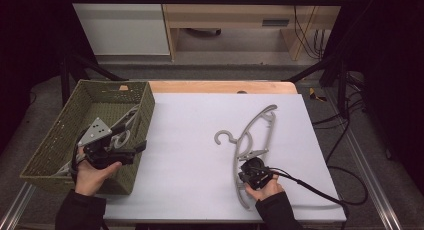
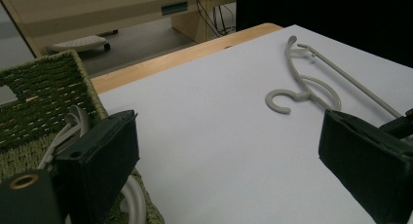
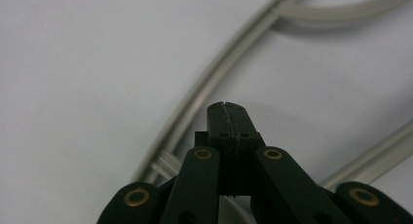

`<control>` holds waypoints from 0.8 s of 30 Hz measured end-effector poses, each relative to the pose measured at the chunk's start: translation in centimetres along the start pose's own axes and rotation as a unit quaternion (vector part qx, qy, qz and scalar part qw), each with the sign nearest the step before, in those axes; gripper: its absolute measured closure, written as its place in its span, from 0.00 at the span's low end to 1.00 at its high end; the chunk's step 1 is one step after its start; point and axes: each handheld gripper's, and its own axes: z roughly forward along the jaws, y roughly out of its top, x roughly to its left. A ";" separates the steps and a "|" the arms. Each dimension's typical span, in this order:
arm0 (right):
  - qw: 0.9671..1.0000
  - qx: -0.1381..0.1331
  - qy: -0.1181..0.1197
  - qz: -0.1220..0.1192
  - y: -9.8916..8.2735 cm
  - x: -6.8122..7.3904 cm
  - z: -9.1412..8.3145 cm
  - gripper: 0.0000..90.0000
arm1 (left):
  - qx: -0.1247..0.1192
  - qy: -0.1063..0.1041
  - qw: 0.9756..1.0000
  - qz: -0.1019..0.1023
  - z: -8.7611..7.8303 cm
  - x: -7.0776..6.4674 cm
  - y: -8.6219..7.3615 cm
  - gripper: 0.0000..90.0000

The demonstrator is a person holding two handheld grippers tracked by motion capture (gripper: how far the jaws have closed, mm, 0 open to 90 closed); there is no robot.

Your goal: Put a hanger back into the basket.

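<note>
A grey plastic hanger (image 1: 251, 132) lies flat on the white table top (image 1: 185, 160), its hook to the left. My right gripper (image 1: 254, 173) is shut over the hanger's near arm; in the right gripper view its jaws (image 3: 228, 108) press together with nothing between them, and the hanger arm (image 3: 214, 85) runs just behind. My left gripper (image 1: 140, 148) is open above the near right corner of a green woven basket (image 1: 50, 140). From the left gripper view the open jaws (image 2: 231, 131) frame the hanger (image 2: 311, 87) across the table.
More grey hangers (image 1: 127, 117) lie inside the basket (image 2: 44, 87), one curving by the left jaw (image 2: 73, 126). A black cable (image 1: 320, 192) trails right from the right gripper. A wooden strip (image 1: 220, 86) edges the table's far side; dark frame posts stand around.
</note>
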 end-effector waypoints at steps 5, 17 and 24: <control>0.996 -0.087 0.027 0.027 0.2 -1.2 -1.1 0.76 | -0.004 0.000 1.000 -0.002 -0.1 0.0 0.0 0.08; 0.998 -0.052 0.032 0.005 -0.3 0.8 0.9 0.68 | 0.001 -0.003 1.000 0.002 0.2 -0.2 0.0 0.08; 0.999 -0.026 0.024 0.002 -0.5 0.4 0.0 0.77 | 0.003 -0.004 1.000 0.002 0.2 -0.3 0.0 0.08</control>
